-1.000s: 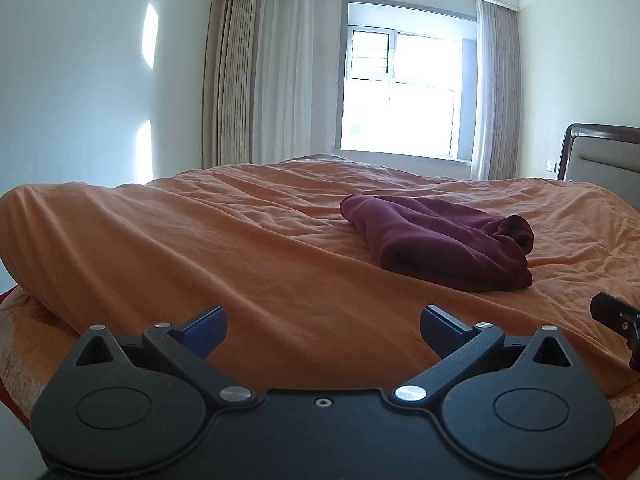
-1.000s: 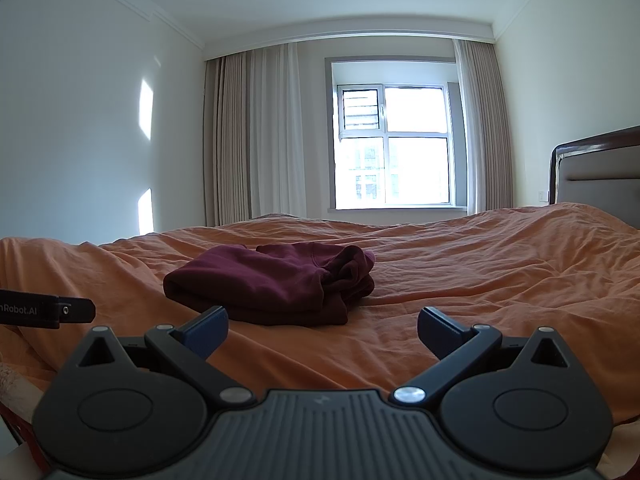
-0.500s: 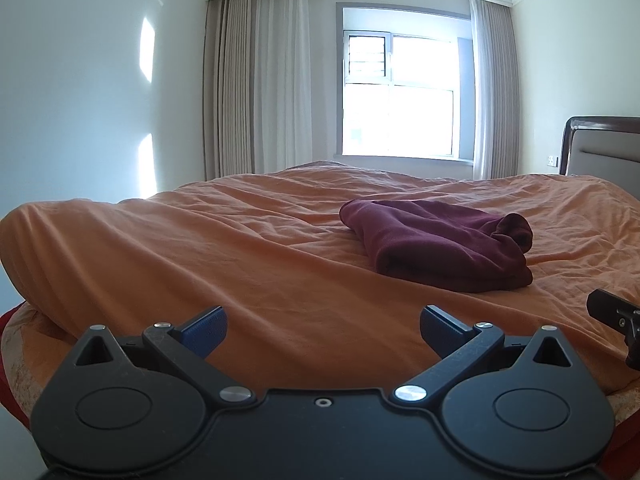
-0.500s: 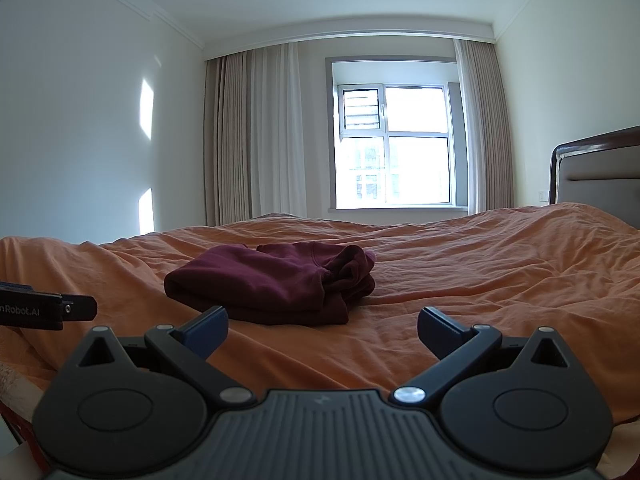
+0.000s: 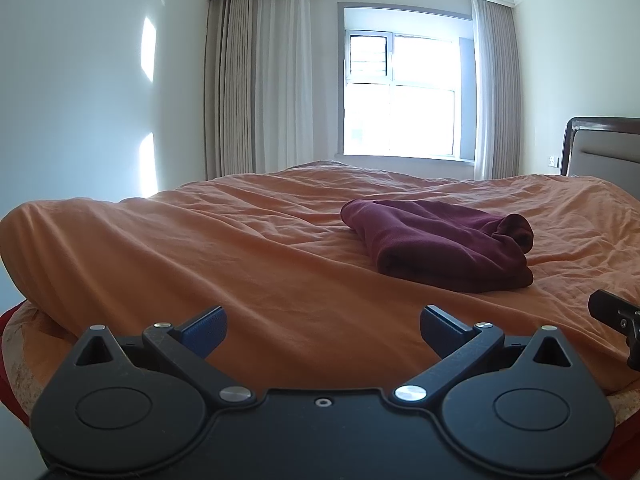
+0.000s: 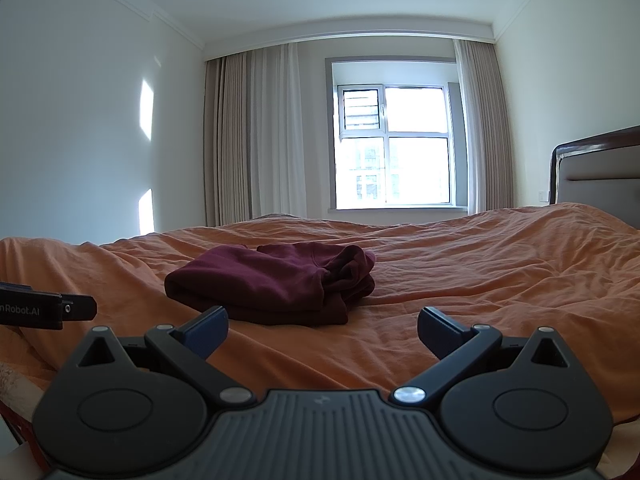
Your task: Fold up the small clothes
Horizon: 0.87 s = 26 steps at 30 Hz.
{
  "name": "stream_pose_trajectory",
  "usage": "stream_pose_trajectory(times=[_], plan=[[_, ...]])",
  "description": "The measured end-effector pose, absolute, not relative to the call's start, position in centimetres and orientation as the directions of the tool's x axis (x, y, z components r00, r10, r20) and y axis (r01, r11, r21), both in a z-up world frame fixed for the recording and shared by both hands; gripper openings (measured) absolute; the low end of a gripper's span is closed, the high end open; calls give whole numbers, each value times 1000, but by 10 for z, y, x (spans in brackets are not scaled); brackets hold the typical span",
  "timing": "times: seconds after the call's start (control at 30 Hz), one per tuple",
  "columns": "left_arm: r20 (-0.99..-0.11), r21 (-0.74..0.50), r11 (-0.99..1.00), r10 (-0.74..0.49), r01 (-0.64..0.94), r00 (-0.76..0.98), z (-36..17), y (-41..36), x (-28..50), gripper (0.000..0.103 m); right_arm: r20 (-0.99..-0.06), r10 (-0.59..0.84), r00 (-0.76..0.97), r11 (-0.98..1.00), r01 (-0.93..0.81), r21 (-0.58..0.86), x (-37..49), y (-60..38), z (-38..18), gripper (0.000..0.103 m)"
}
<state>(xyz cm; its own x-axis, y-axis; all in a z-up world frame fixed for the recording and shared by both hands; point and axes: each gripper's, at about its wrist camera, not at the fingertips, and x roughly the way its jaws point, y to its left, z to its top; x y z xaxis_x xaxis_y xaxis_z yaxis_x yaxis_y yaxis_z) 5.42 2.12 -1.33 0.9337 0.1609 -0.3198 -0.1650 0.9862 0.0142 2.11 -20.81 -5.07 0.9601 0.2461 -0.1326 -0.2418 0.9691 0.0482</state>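
A dark maroon garment (image 5: 440,246) lies folded in a thick bundle on the orange bed cover, also in the right wrist view (image 6: 276,284). My left gripper (image 5: 322,330) is open and empty, low at the near edge of the bed, well short and left of the garment. My right gripper (image 6: 322,330) is open and empty, near the bed edge, with the garment just ahead and to the left. The right gripper's tip shows at the right edge of the left wrist view (image 5: 616,314); the left one shows at the left edge of the right wrist view (image 6: 48,310).
The orange duvet (image 5: 240,248) covers the whole bed in soft wrinkles. A dark wooden headboard (image 6: 596,168) stands at the right. A window (image 6: 396,148) with beige curtains (image 6: 248,140) is on the far wall.
The left wrist view has tilted up a little, so the bed and garment sit lower in frame. The right gripper has hardly moved. Both stay open.
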Motion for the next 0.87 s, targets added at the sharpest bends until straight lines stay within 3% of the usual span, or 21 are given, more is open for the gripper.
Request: stream_pose_trajectory(times=[0.87], plan=[[-350,-29,988,132,-152,927,-17,26,60,102,-169,261,951,965,-255,57,27,-213,-54,103]])
